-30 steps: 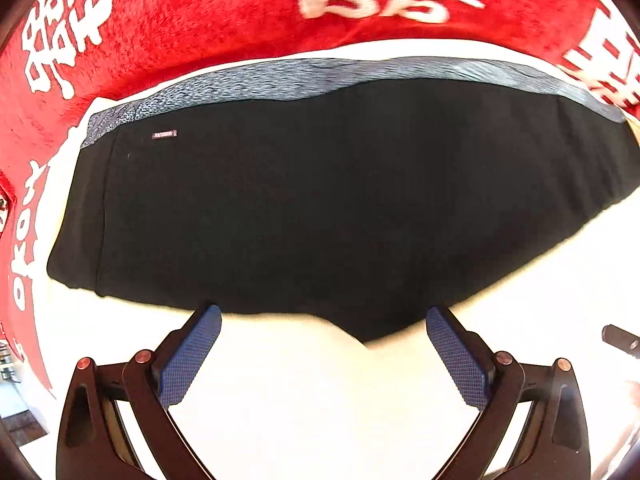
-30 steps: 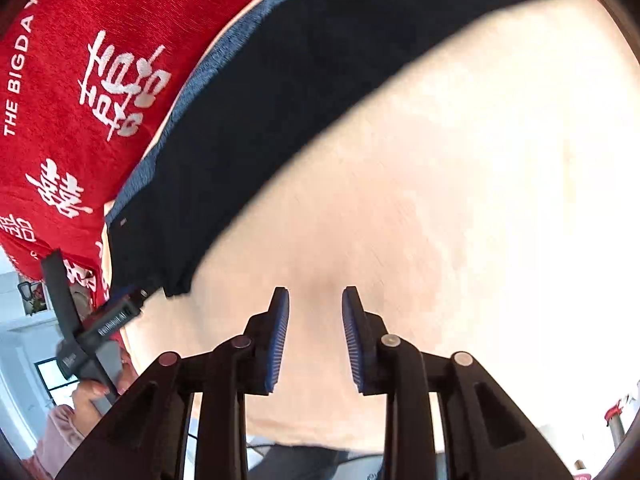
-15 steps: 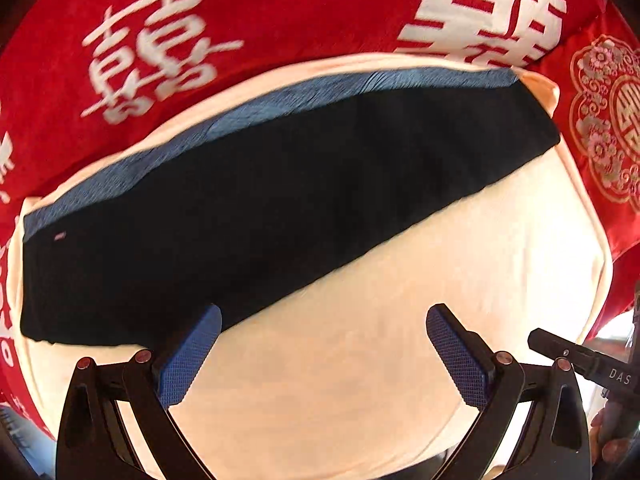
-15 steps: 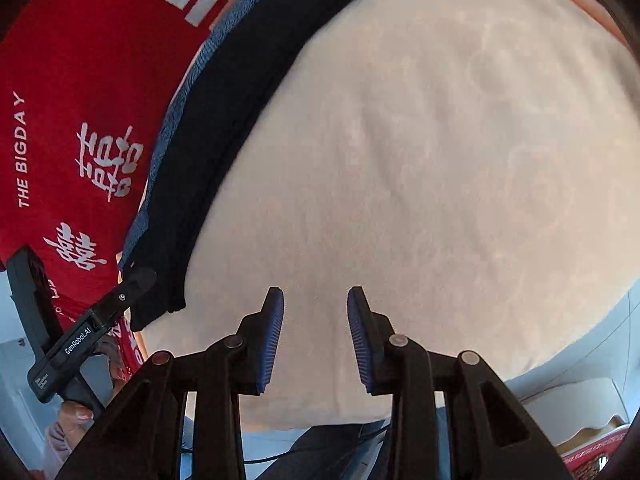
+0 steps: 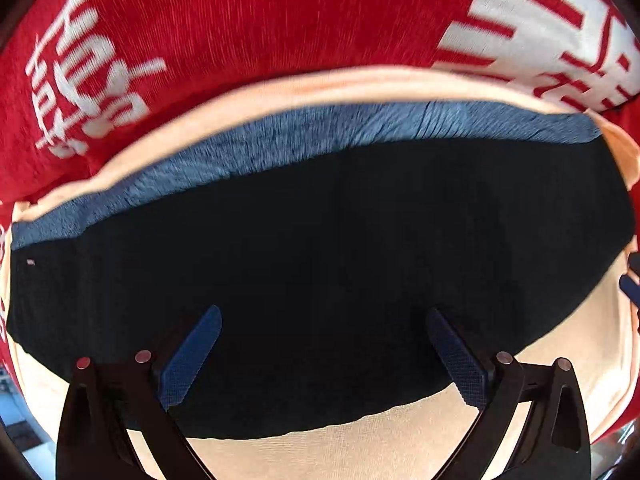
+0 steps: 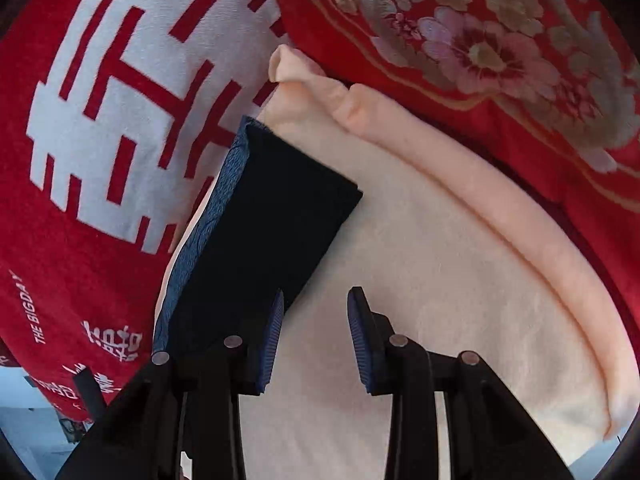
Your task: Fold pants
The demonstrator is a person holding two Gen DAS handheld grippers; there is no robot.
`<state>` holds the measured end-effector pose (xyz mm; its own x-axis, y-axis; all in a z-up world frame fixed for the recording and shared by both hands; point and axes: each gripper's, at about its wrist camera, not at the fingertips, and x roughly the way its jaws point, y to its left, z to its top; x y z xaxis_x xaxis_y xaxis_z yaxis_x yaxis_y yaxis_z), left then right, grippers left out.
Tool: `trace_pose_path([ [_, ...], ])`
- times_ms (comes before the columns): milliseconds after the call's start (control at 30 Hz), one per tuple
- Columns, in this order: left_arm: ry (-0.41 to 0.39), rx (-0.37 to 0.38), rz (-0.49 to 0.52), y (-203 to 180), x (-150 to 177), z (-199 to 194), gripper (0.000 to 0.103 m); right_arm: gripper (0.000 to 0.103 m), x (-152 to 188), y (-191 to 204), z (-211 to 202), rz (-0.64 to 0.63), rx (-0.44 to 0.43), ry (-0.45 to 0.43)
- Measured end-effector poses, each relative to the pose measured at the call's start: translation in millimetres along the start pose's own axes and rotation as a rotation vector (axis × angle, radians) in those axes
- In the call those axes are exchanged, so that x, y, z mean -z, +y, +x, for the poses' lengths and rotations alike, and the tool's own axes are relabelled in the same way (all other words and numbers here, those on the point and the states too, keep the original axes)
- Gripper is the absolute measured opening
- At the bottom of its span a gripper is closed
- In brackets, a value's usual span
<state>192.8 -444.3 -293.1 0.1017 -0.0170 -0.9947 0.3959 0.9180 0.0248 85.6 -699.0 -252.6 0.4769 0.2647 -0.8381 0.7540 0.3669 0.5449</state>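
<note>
Red blanket point(image 5: 248, 32) fills the background, the peach blanket point(image 6: 420, 280) spread over it. The black pants point(image 5: 320, 280) lie folded along its far edge, blue waistband point(image 5: 320, 136) outermost. My left gripper point(image 5: 322, 344) has closed in since half a second ago, jaws wide over the cloth, holding nothing. My right gripper point(image 6: 316, 332) has swung to the pants' end, jaws narrow, empty.

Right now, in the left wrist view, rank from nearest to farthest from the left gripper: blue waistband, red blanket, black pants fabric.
1. Black pants fabric, right at the left gripper, between its jaws.
2. Blue waistband, along the pants' far edge.
3. Red blanket, beyond, at top.
</note>
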Motion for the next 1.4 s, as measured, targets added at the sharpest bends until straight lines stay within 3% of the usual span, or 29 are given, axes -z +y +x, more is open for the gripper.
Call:
trace_pose_path([
  [33, -0.009, 0.007, -0.018, 2, 1, 1, 0.103, 0.031, -6, -1, 6, -0.012, -0.002, 0.004],
  [67, -0.015, 0.013, -0.031, 4, 2, 1, 0.103, 0.007, -8, 2, 11, -0.041, 0.025, 0.007],
  [100, -0.018, 0.013, -0.029, 5, 3, 1, 0.103, 0.004, -14, 7, 13, -0.094, 0.092, 0.003],
  [167, -0.026, -0.002, -0.01, 4, 4, 0, 0.103, 0.005, -18, 21, 12, -0.192, 0.158, -0.015],
  [267, -0.028, -0.032, 0.018, -2, 0, 2, 0.103, 0.015, -8, 36, -3, -0.32, 0.262, -0.051],
  [333, -0.026, -0.045, 0.023, -6, -4, 3, 0.103, 0.019, 4, 27, -11, -0.327, 0.23, -0.02],
  [400, -0.025, -0.052, 0.022, -10, -9, 7, 0.103, 0.019, 12, 11, -12, -0.309, 0.264, 0.016],
  [467, -0.026, -0.054, 0.021, -13, -11, 8, 0.103, 0.019, 17, -10, -10, -0.321, 0.363, 0.032],
  [533, -0.024, -0.055, 0.021, -10, -10, 9, 0.103, 0.014, 11, -13, -14, -0.415, 0.441, -0.023],
  [600, -0.025, -0.057, 0.031, -10, -11, 11, 0.103, 0.021, 1, -7, -15, -0.498, 0.564, -0.068],
  [633, -0.025, -0.057, 0.035, -14, -17, 12, 0.103, 0.021, -5, -7, -20, -0.48, 0.522, -0.073],
  [733, -0.028, -0.05, 0.027, -16, -20, 14, 0.103, 0.023, -10, -11, -33, -0.333, 0.207, -0.015],
  [867, -0.013, -0.034, -0.013, -16, -24, 18, 0.103, 0.027, 15, -9, -20, -0.234, -0.025, 0.096],
  [1067, -0.008, -0.037, -0.026, -18, -26, 19, 0.103, 0.027, 42, -8, 11, -0.179, -0.128, 0.173],
  [1267, -0.003, -0.028, -0.033, -16, -23, 19, 0.103, 0.041, 30, -18, 24, -0.069, -0.231, 0.179],
  [1400, -0.004, -0.026, -0.038, -15, -23, 19, 0.103, 0.042, 22, -14, 29, -0.062, -0.253, 0.173],
])
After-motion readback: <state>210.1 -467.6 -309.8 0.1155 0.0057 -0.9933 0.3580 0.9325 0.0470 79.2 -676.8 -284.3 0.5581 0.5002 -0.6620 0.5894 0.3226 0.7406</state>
